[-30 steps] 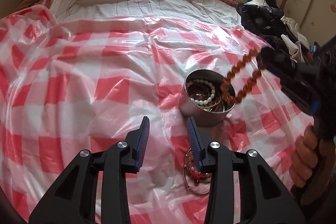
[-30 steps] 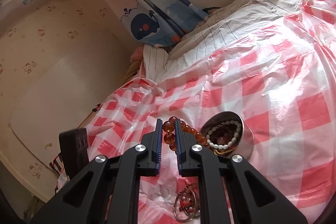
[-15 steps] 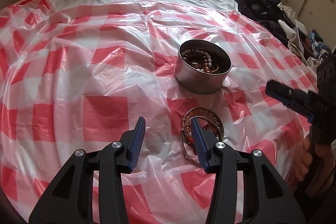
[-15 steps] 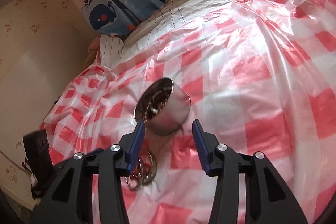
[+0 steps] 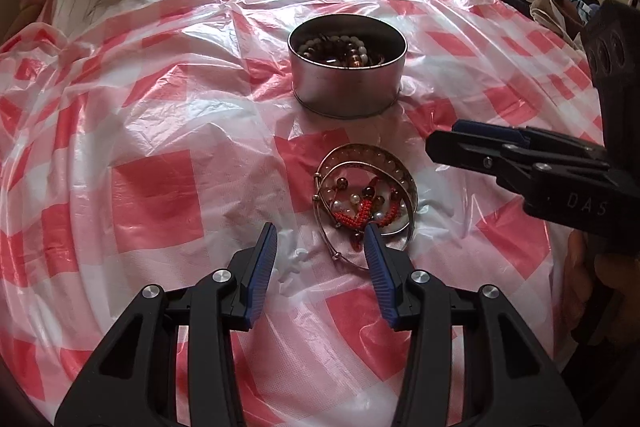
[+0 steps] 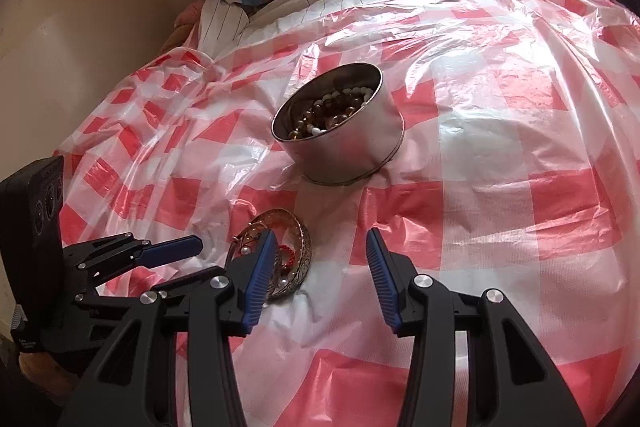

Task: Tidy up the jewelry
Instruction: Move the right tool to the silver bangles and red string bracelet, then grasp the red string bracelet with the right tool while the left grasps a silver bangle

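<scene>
L wrist: left tongs parted, empty, over checked plastic sheet on bed; bangle pile just beyond tips, round tin w/ beads behind.
R wrist: right tongs just opened, empty; tin ahead, bangles at left tip.

A round metal tin is standing upright and open on the red-and-white checked plastic sheet, holding a heap of bead bracelets in white, brown and amber. Near the tin, apart from it, a small pile of jewelry is lying flat on the sheet: gold-toned bangles are ringing a red woven cord bracelet and loose pearl-like and dark beads.
</scene>
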